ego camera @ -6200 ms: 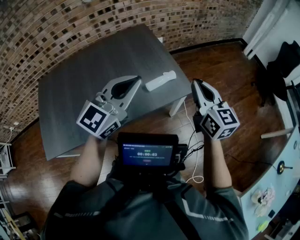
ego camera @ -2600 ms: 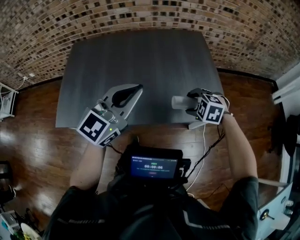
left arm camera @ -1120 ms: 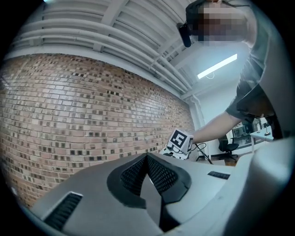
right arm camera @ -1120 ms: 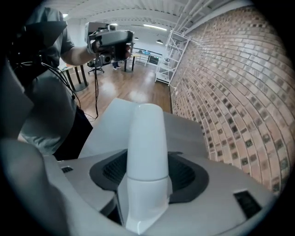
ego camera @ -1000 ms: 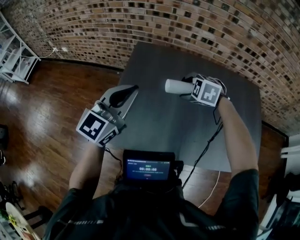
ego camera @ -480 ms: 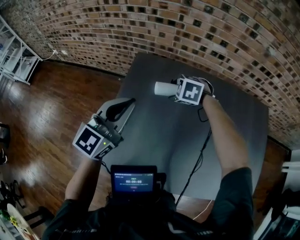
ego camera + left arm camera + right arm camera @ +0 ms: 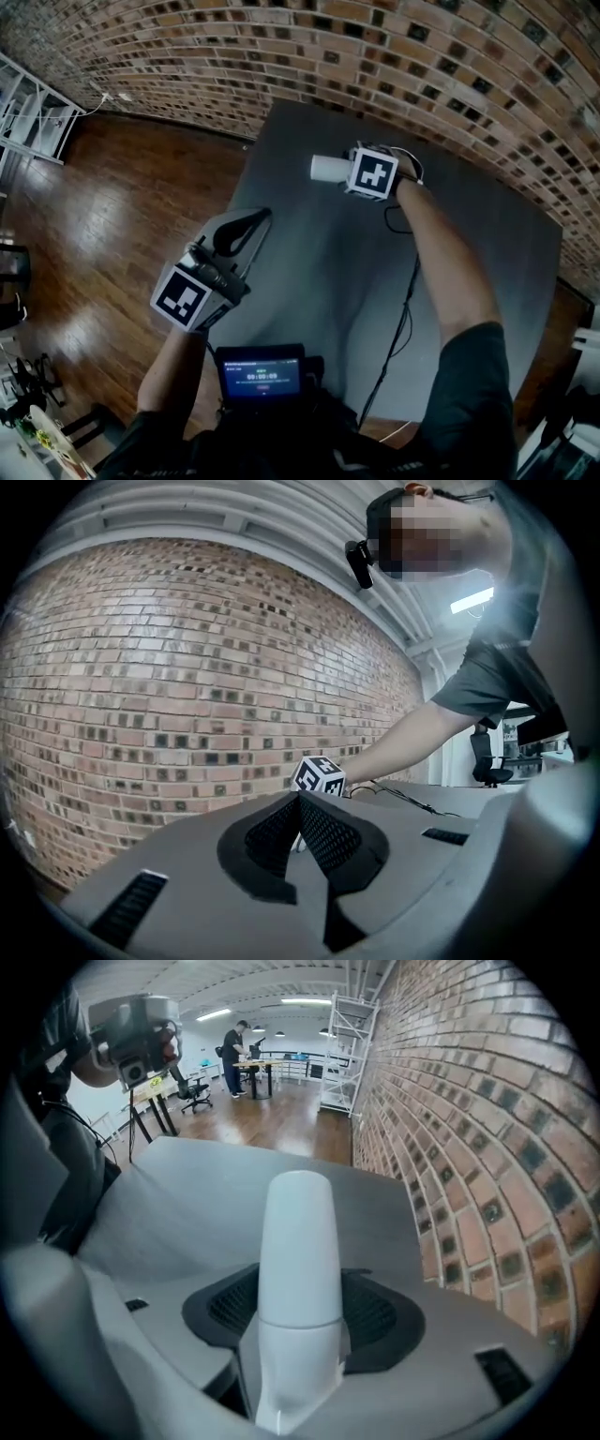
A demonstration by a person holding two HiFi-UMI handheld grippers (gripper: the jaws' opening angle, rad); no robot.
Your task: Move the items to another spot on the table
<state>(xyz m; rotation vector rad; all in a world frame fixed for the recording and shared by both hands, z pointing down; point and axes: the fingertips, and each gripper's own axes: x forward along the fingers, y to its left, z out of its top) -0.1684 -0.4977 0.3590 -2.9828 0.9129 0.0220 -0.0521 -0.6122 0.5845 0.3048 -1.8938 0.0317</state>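
Note:
A white bottle-shaped item (image 7: pixel 298 1251) with a rounded cap sticks out lengthwise between my right gripper's jaws, whose pads press its lower body. In the head view that item (image 7: pixel 328 168) points left from the right gripper (image 7: pixel 352 171), held over the far left part of the grey table (image 7: pixel 309 272). My left gripper (image 7: pixel 255 221) hovers over the table's left edge, nearer to me. Its jaws meet at the tips with nothing between them (image 7: pixel 298 801). In the left gripper view the right gripper's marker cube (image 7: pixel 317 776) shows beyond the jaws.
A brick wall (image 7: pixel 403 66) runs close behind the table's far edge. Wooden floor (image 7: pixel 112 216) lies left of the table. A white metal rack (image 7: pixel 33 112) stands at the far left. A black cable (image 7: pixel 398 309) trails from the right gripper across the table.
My right gripper has carried the white item farther from me toward the wall side of the table. The left gripper stayed near the left edge, still shut.

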